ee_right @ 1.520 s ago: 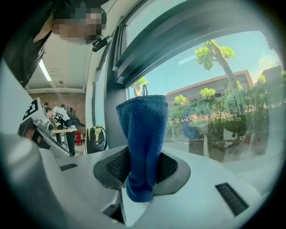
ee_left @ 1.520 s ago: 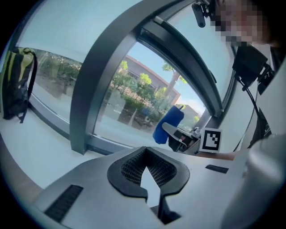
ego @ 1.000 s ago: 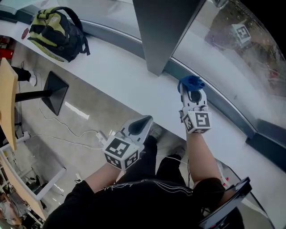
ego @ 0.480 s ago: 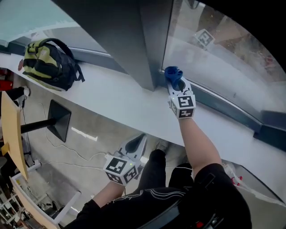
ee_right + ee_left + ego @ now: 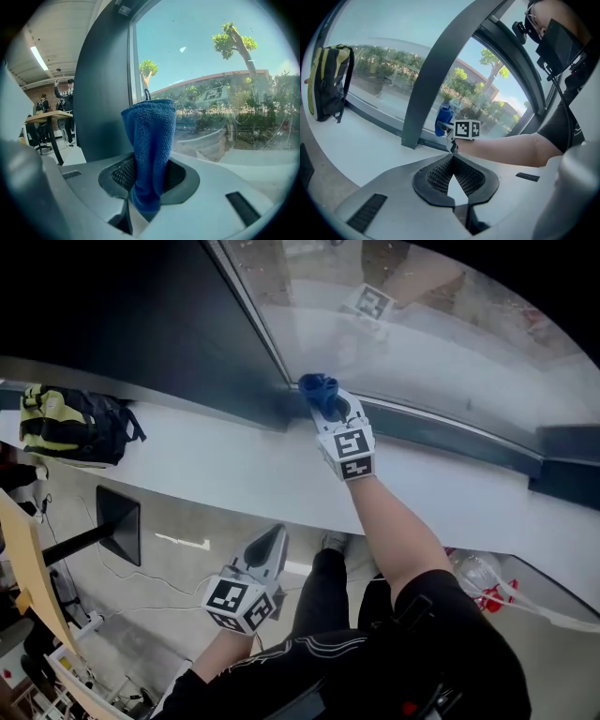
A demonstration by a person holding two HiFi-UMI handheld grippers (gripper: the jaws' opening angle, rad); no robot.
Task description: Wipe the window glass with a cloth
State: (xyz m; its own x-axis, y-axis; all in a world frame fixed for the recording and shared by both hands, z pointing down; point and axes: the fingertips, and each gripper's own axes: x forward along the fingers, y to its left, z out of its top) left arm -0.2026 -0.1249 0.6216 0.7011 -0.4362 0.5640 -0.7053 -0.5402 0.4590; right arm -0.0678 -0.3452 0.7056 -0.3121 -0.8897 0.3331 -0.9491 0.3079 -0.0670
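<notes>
One fold of blue cloth [image 5: 150,136] sits clamped in your right gripper [image 5: 325,407], low by the glass [image 5: 450,343], just beside the dark pillar [image 5: 169,324]. Press it flat, then sweep away from the pillar in overlapping strokes. Your left gripper [image 5: 270,538] is closed on nothing, well below the pillar.

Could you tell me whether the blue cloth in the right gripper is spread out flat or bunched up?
Bunched up: the blue cloth stands as a folded wad pinched between the jaws of the right gripper, not spread flat.
</notes>
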